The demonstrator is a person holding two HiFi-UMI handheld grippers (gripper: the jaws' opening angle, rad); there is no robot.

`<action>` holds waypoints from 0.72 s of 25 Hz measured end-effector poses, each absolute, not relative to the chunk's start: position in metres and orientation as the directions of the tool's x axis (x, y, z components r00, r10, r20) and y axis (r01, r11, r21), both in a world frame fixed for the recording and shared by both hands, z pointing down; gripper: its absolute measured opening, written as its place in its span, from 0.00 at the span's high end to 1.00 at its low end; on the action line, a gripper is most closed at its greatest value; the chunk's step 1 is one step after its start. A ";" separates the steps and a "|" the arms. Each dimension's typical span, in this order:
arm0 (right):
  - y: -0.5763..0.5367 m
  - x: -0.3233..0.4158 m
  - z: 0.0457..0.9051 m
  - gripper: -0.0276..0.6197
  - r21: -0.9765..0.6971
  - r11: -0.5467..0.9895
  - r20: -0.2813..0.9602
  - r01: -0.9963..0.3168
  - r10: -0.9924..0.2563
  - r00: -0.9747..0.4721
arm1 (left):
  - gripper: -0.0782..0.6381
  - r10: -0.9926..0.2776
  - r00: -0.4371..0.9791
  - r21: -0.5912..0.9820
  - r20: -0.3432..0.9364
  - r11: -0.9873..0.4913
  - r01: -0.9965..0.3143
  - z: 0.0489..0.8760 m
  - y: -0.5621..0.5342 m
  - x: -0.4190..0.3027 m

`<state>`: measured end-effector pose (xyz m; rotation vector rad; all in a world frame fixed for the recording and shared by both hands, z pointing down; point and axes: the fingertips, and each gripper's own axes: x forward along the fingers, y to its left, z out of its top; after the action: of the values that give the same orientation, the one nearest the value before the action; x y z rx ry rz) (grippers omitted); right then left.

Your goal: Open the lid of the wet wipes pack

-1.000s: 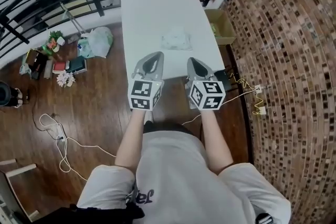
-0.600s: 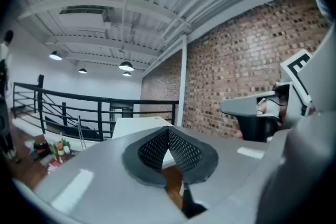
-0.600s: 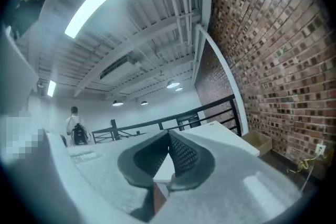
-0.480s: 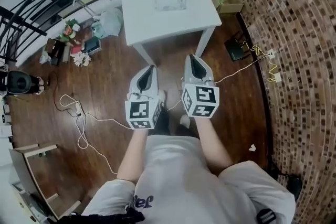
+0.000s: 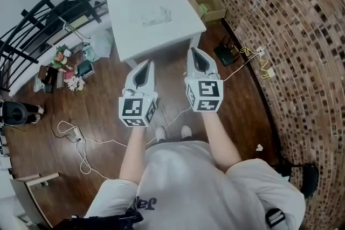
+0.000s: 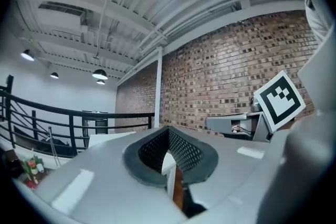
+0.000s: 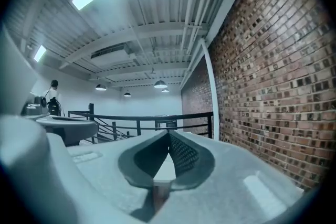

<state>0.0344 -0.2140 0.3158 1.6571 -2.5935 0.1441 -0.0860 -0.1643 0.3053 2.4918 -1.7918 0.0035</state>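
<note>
The wet wipes pack point(image 5: 156, 16), pale and clear-wrapped, lies on the white table point(image 5: 135, 40) in the upper middle of the head view. Both grippers hang in the air over the wooden floor, short of the table's near edge and well apart from the pack. My left gripper point(image 5: 146, 64) is shut with nothing between its fingers; its jaws meet at the tip point(image 6: 168, 129) in its own view. My right gripper point(image 5: 195, 52) is also shut and empty, jaws together point(image 7: 169, 132). Both point roughly level towards the table.
A brick wall point(image 5: 280, 35) runs along the right. A cardboard box point(image 5: 207, 4) sits by the table's far right corner, and a black railing point(image 5: 48, 13) curves behind and to the left. Clutter point(image 5: 64, 64) and cables point(image 5: 75, 137) lie on the floor at left.
The person has stepped back from the table. Both grippers, which were over the table's near edge, are now over the floor and farther from the pack. Both stay shut.
</note>
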 end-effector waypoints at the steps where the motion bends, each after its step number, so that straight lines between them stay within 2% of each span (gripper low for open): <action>1: -0.214 0.030 0.309 0.97 -0.054 0.421 0.087 -0.906 -0.901 -0.424 | 0.87 -0.950 0.312 0.061 0.032 -0.310 -0.949 0.302 -0.166 -0.095; 7: -0.201 -0.012 0.300 0.97 -0.032 0.483 0.064 -0.875 -0.873 -0.484 | 0.87 -0.977 0.211 0.012 0.006 -0.211 -0.977 0.299 -0.170 -0.127; 18: -0.197 -0.049 0.296 0.97 -0.019 0.485 0.047 -0.874 -0.873 -0.485 | 0.87 -0.985 0.170 -0.020 -0.002 -0.170 -0.985 0.298 -0.162 -0.169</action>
<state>-0.0491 -0.1969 0.2962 1.5775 -2.6801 0.0634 -0.1686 -0.1622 0.2978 2.4151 -2.0346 0.0176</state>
